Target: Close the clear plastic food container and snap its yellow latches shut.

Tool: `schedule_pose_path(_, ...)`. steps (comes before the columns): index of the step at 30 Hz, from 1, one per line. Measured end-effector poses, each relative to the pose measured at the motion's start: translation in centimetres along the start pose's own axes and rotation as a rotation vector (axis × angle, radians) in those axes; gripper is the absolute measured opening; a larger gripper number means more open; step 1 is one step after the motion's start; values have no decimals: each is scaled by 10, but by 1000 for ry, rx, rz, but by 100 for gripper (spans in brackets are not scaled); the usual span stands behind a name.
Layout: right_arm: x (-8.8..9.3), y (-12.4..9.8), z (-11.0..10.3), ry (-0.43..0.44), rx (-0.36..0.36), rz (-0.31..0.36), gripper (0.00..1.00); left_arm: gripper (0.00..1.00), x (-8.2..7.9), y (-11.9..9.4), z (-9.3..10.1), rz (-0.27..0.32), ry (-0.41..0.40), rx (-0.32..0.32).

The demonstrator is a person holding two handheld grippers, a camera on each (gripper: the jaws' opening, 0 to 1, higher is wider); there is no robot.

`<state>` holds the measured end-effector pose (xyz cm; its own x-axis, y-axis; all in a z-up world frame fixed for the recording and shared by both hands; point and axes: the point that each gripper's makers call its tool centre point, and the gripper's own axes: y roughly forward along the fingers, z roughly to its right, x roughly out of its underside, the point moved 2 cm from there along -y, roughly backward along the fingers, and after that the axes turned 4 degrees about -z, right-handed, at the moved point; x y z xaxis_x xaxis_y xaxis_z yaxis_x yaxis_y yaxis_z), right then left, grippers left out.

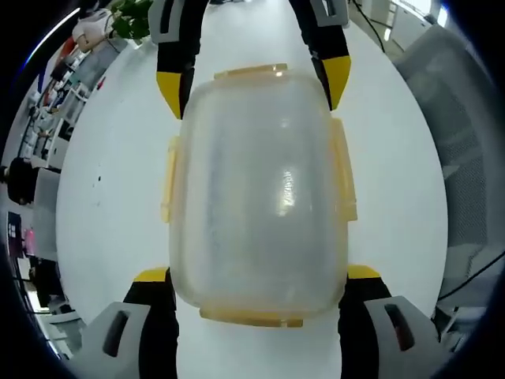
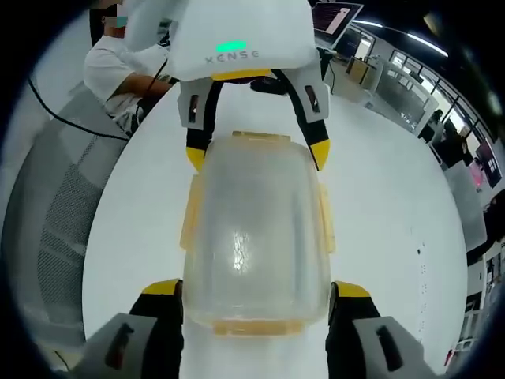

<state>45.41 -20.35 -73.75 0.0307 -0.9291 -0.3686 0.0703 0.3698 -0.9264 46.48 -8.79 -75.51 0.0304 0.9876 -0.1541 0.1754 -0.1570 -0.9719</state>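
A clear plastic food container [image 1: 260, 189] lies on the white table [image 1: 102, 205] with its lid on. Yellow latches [image 1: 168, 181] stick out along its long sides and at both ends. My left gripper [image 1: 256, 274] straddles the near end, its yellow-tipped fingers [image 1: 150, 276] pressed against the container's sides. My right gripper [image 1: 254, 83] comes in from the far end and clasps that end the same way. The right gripper view shows the mirror picture: the container [image 2: 256, 237] sits between my right gripper [image 2: 256, 287] and the left gripper [image 2: 256, 154] opposite.
A grey mesh chair [image 1: 450, 118] stands beside the table, as does the chair [image 2: 47, 213]. A person in a white shirt [image 2: 118, 71] sits behind the left gripper. A plant [image 1: 130, 20] stands at the table's far edge. Office desks lie beyond.
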Motion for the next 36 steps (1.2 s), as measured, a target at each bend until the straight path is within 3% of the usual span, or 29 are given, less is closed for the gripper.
schedule_pose_path(24,-4,5,28,-4,14,-14,75,83,6,5,-29,19,3,4)
schedule_pose_path(36,-3,5,31,2,14,-9,75,83,5,5,-32,20,3,8)
